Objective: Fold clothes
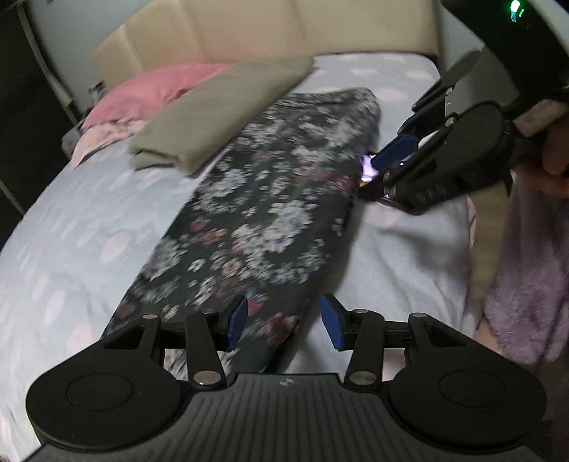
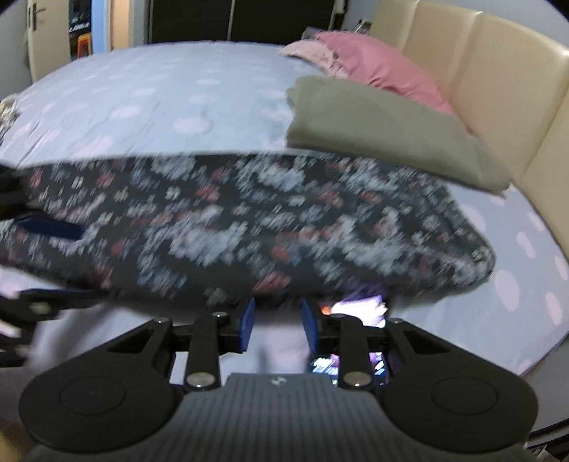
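On the bed (image 1: 64, 227), with its pale blue sheet dotted in faint pink, a dark floral garment (image 1: 263, 209) lies as a long folded strip running from the near edge toward the cream padded headboard (image 1: 249, 32). At the garment's near end sits the left gripper (image 1: 284, 320); its blue-padded jaws stand apart, the left pad over the cloth's near corner and the right pad over bare sheet just beside the cloth's edge, and they pinch nothing that can be seen. At the garment's long right edge, the right gripper (image 1: 377, 167) comes in low from the side, angled down toward the mattress, its tips at the hem; seen from its own camera, the right gripper (image 2: 277, 320) has its jaws parted with only sheet between the pads, and the floral garment (image 2: 249, 227), blurred, stretches crosswise just beyond the fingertips. Whether the tips touch the cloth cannot be told. A lit phone screen (image 2: 359, 309) shows just beside this gripper's right finger. A folded olive garment (image 1: 220, 113) lies beside the floral piece toward the headboard, its edge overlapping or touching it, and a pink pillow (image 1: 153, 92) sits behind that. A person's hand (image 1: 554, 156) grips the right gripper's handle, and a lilac fleecy cloth (image 1: 526, 284) hangs below it.
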